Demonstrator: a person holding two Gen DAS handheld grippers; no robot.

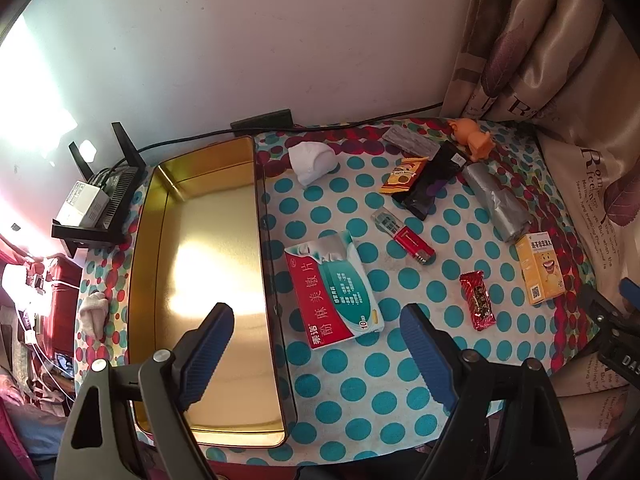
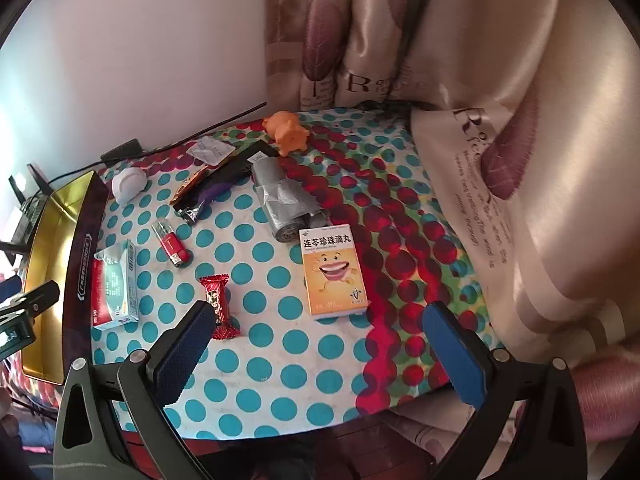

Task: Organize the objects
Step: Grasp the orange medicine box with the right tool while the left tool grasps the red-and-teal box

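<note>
Yellow box [image 2: 335, 270] labelled "连芩珍珠滴丸"

Bench cloth [image 2: 280, 344]: white with teal dots, red dots at its border. Tin tray [image 1: 216, 240]: gold inside, dark outer wall. Medicine box [image 1: 334, 286] beside the tray: red, teal. Pill box [image 2: 334, 270]: yellow-orange. Toy pig [image 2: 286, 128]: orange. Candy [image 2: 218, 300]: red wrapper. Curtain [image 2: 520, 120]: beige, purple leaves.

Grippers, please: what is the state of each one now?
Left gripper: open, holding nothing.
Right gripper: open, holding nothing.
</note>
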